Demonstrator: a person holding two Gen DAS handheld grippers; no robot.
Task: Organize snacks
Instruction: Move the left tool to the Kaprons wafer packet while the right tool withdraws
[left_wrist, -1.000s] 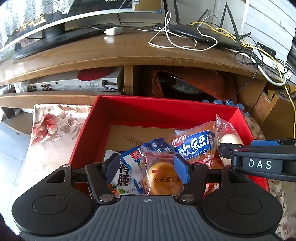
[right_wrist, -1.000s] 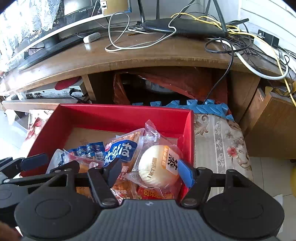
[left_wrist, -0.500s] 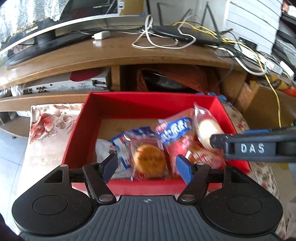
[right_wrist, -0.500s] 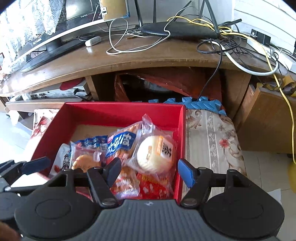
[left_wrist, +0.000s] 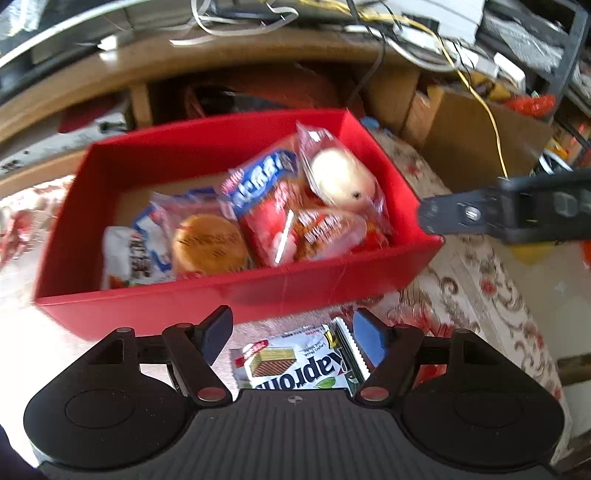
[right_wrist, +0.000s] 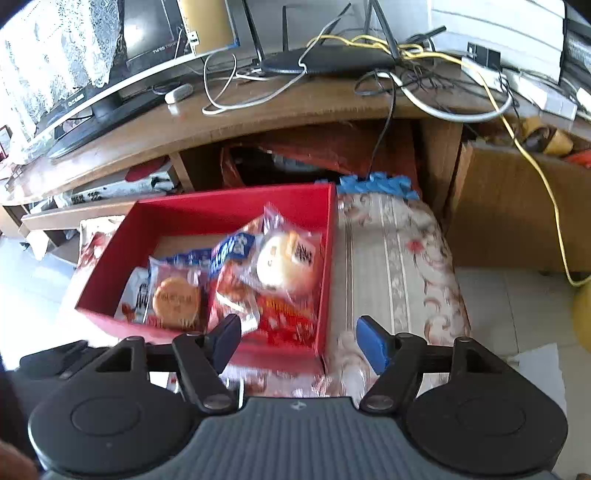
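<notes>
A red box (left_wrist: 236, 295) sits on a floral cloth and holds several snack packets: a golden round cake (left_wrist: 208, 245), a white bun (left_wrist: 341, 181) and a blue-and-red bag (left_wrist: 266, 188). My left gripper (left_wrist: 293, 338) hovers in front of the box's near wall with its jaws opening. A white wafer packet (left_wrist: 299, 362) lies on the cloth beneath the gap, and the pads do not press on it. My right gripper (right_wrist: 299, 341) stands open over the box's front right corner (right_wrist: 321, 343) with nothing between its fingers. It also shows in the left wrist view, to the right of the box (left_wrist: 517, 210).
Behind the box stands a wooden TV stand (right_wrist: 295, 107) with a router (right_wrist: 325, 59), tangled cables and a TV (right_wrist: 110, 74). A cardboard box (right_wrist: 517, 210) sits at the right. The floral cloth (right_wrist: 388, 266) extends right of the red box, with tiled floor beyond.
Both grippers have drawn back from inside the box toward its near side. The left jaws have widened off the golden cake, which stays in the box. The wafer packet has come into view.
</notes>
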